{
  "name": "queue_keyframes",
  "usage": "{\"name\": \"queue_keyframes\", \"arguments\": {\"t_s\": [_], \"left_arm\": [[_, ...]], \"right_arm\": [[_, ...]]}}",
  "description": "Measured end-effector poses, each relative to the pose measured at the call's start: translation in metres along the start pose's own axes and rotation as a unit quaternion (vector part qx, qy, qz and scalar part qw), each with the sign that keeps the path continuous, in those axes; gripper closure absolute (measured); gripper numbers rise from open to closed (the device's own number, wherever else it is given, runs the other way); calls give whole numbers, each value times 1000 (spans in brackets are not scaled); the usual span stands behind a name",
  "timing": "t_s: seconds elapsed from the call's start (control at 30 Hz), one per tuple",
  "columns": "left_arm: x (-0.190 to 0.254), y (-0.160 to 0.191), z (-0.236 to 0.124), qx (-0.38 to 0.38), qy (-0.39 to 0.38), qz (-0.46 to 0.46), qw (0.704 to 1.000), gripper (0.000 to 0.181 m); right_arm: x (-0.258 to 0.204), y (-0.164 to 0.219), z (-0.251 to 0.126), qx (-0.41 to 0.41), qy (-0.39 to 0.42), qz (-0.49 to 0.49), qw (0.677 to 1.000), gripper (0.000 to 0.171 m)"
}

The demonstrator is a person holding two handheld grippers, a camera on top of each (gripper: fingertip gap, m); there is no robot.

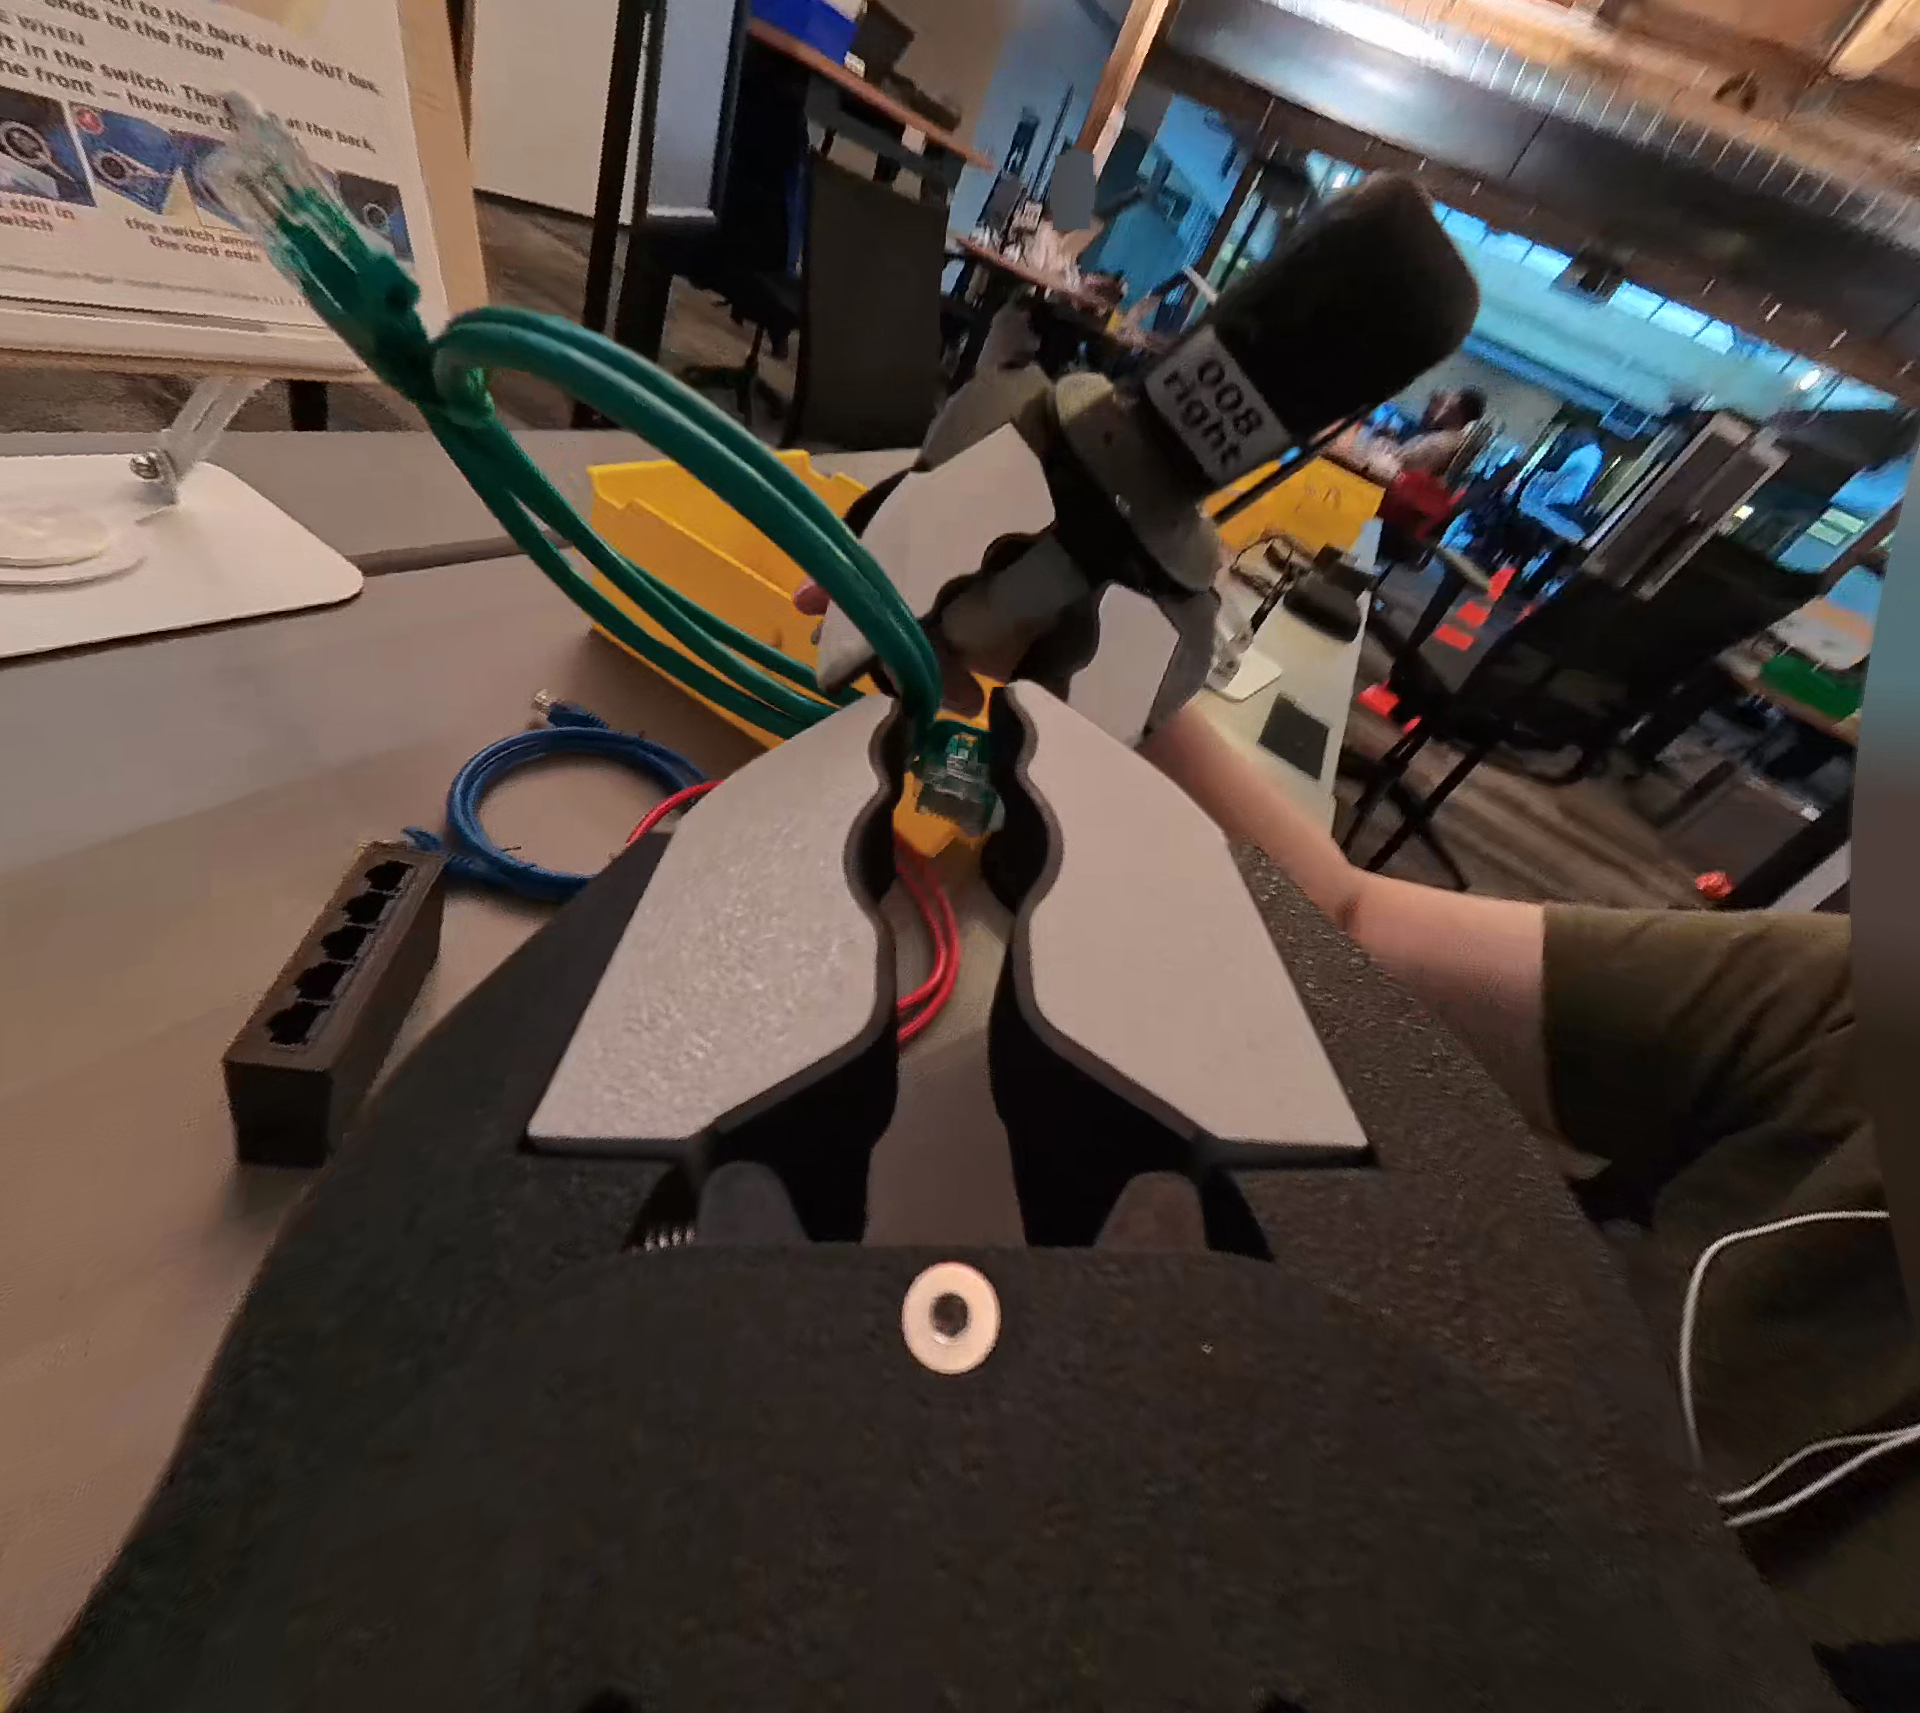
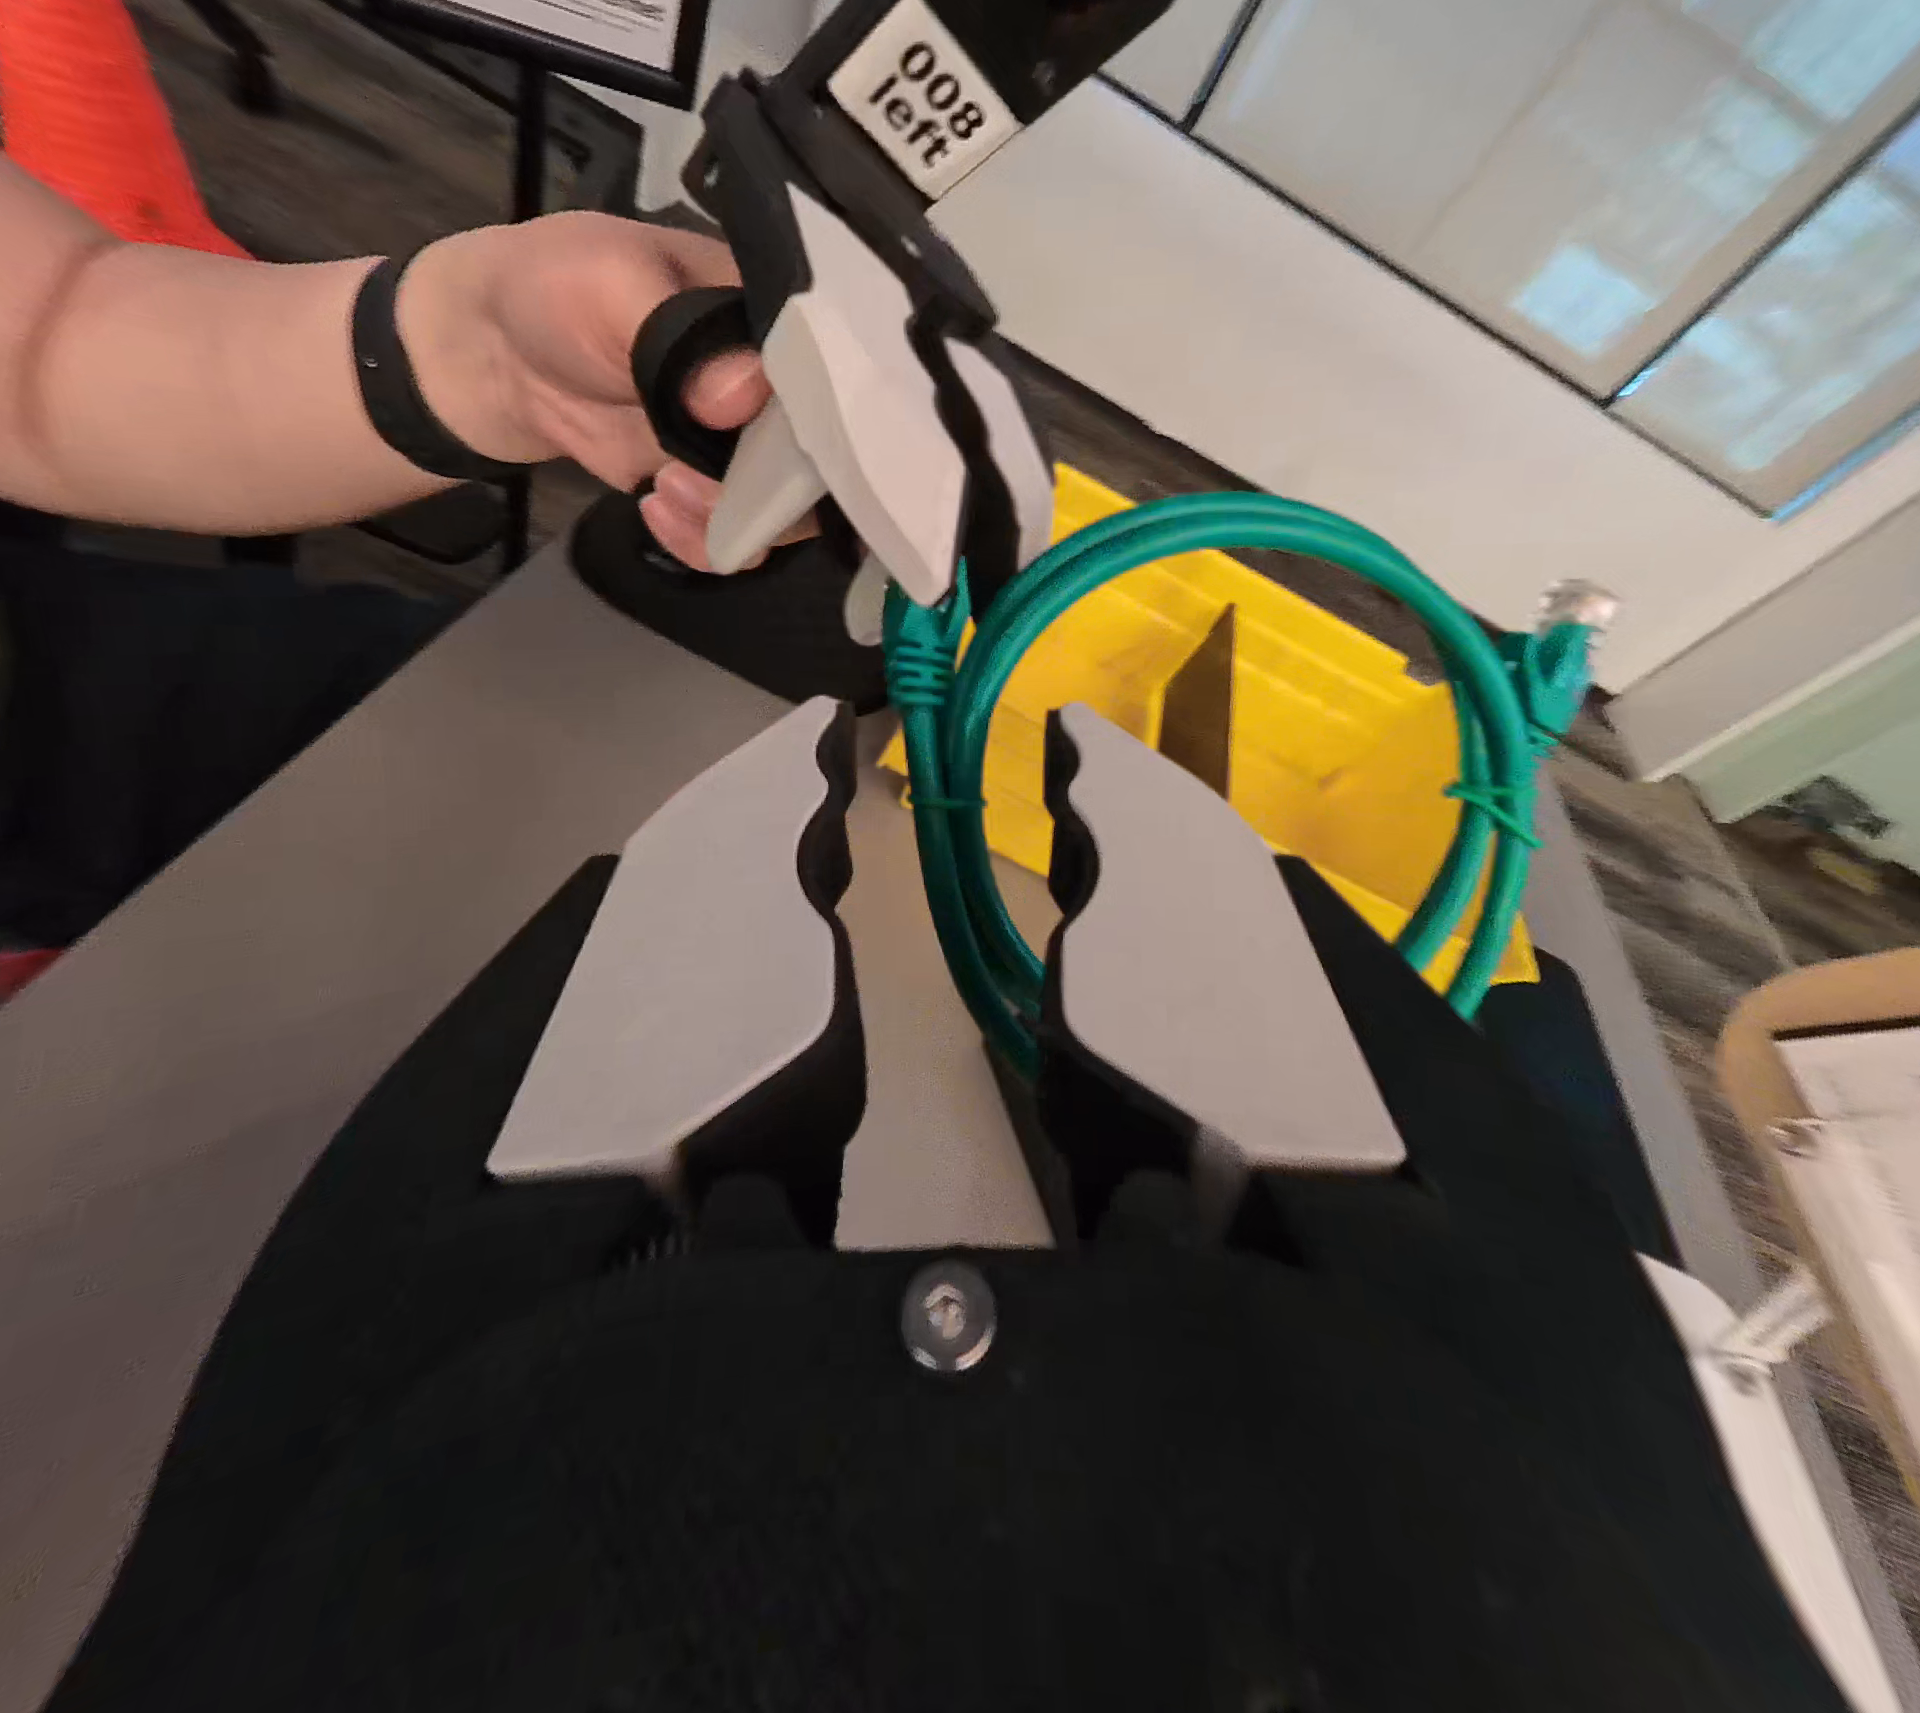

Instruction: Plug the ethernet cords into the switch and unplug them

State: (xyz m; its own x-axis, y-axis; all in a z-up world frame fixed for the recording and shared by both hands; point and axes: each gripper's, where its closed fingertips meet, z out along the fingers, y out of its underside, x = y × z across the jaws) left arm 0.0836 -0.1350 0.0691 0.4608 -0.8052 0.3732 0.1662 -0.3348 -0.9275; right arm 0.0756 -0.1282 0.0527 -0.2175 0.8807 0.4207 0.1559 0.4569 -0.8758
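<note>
Green cord [image 2: 1226, 520]: my left gripper [image 1: 951, 775] pinches one plug.
Right gripper [image 2: 951, 718]: spread, straddling the coil.
Switch [image 1: 332, 998]: table, unplugged.

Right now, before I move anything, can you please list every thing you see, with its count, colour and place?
green cord: one, green, tied coil, held up above the table
blue cord: one, blue, coiled on the table behind the switch
red cord: one, red, on the table under the left tongs, partly hidden
switch: one, black, on the table at left
bin: one clear, yellow, behind the cords
instruction sheet: one, white, on a stand, far left
cone: one, orange, on the floor
table: one, grey
left tongs: one, grey and black, closed on a green cord plug
right tongs: one, grey and black, open around the coil
left hand: one, on the left tongs' handle
</note>
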Motion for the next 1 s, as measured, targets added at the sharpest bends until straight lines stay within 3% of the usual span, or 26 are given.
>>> {"name": "queue_keyframes", "arguments": {"t_s": [0.07,0.43,0.5,0.6,0.87,1.0], "left_arm": [[2,2,2,-6,4,8,1000,166],[14,10,5,-24,42,40,998,166],[8,7,4,-11,30,31,999,160],[-9,-3,-3,26,-18,24,999,135],[-43,21,-13,50,-103,32,993,131],[-92,71,-2,-39,-193,75,978,128]], "right_arm": [[-5,1,1,-1,-19,10,1000,145],[-23,-1,-1,18,-124,115,985,155],[-20,2,1,11,-113,111,987,155],[-13,8,-1,-7,-84,92,992,155],[20,25,-32,-83,20,49,995,155],[30,32,-51,-113,53,43,991,155]]}}
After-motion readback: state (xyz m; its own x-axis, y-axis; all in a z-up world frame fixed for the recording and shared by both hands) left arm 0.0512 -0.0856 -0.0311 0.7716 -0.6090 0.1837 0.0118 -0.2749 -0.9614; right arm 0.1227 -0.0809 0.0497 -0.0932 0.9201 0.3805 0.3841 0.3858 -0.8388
